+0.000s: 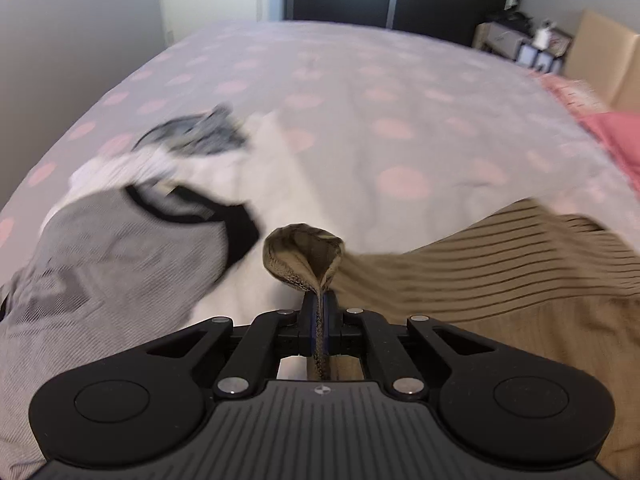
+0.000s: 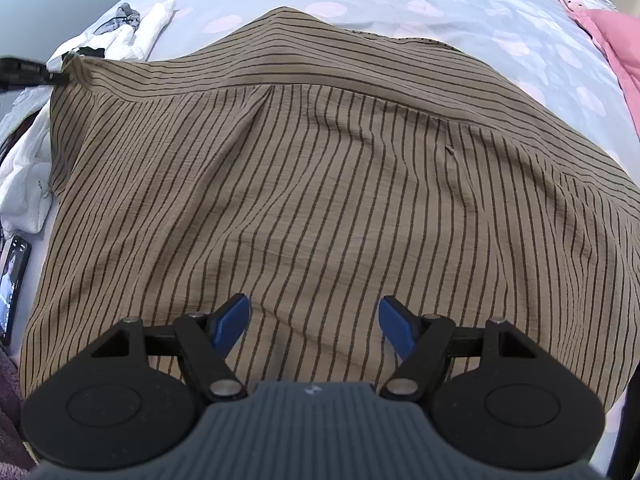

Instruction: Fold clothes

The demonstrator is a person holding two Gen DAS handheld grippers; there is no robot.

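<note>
Presently left tool (image 1: pixel 320 308) clamps shirt (image 2: pixel 320 184) corner to spread it on bed (image 1: pixel 360 120); right tool (image 2: pixel 314 320) hovers, jaws apart.

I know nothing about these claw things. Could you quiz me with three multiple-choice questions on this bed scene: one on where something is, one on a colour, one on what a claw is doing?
1. Where does the phone lie?
A. On the bed, left of the striped shirt
B. On top of the pink blanket
C. On the shelf by the wall

2. What colour is the striped shirt?
A. White with red stripes
B. Tan with dark stripes
C. Solid blue

3. What is the left claw doing?
A. Open, holding nothing
B. Shut on the phone
C. Shut on a bunched edge of the striped shirt

Answers:
1 A: its lit screen shows at the shirt's left edge.
2 B: tan cloth with thin dark lines fills the right wrist view.
3 C: tan fabric is pinched between its fingers, while the right claw hovers open over the shirt.
</note>
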